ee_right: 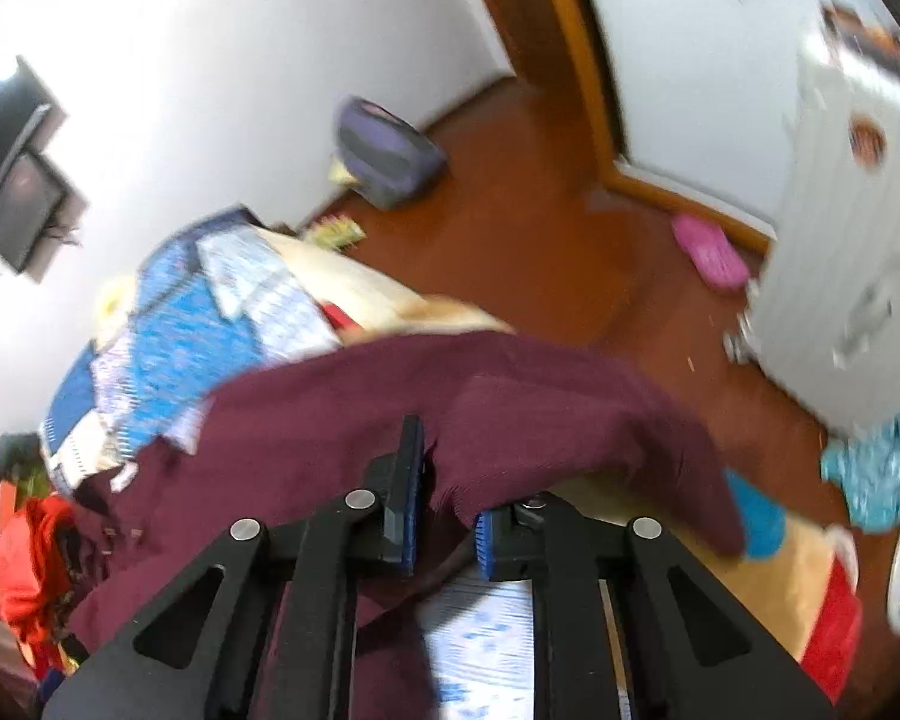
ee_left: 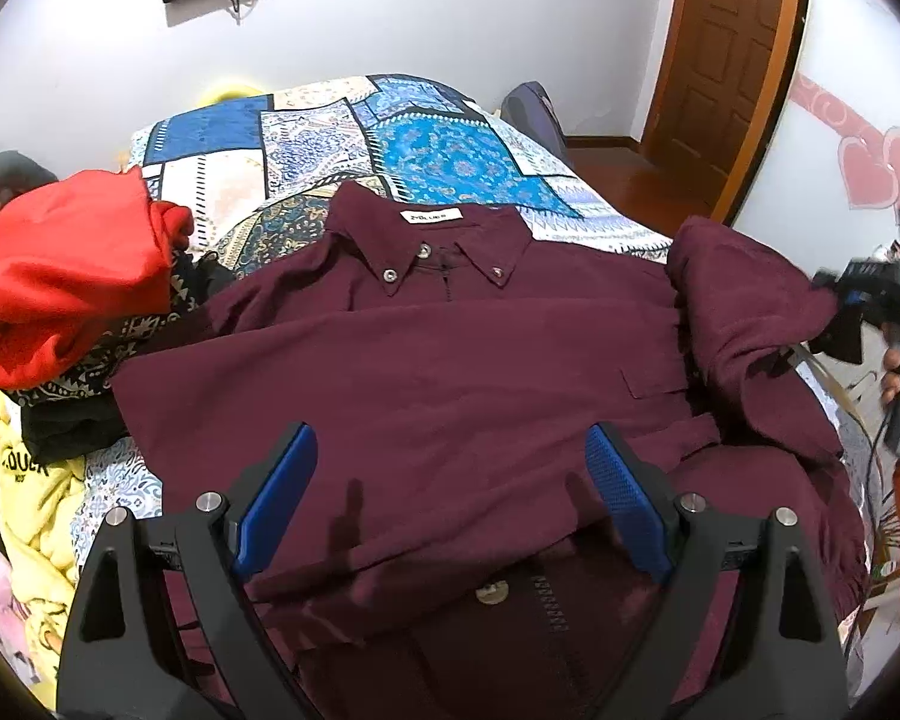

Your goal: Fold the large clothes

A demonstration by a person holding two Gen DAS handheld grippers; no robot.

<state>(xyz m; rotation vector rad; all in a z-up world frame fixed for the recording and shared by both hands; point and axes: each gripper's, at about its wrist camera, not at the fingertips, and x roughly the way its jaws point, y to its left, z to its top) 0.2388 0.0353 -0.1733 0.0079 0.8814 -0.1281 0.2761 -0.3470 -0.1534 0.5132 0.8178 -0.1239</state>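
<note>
Maroon shirt [ee_left: 450, 360] lies collar-up on the patchwork bed [ee_left: 354, 138]; left gripper [ee_left: 450, 480] released above its front; right gripper [ee_right: 444, 501] at 3 o'clock, clenched on its sleeve [ee_right: 540, 414].

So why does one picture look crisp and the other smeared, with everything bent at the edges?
Left wrist view: sharp, the maroon shirt evenly lit, its collar label clear; fisheye lens bows the door. Right wrist view: motion blur smears bedspread and floor, only the right gripper looks crisp.
</note>
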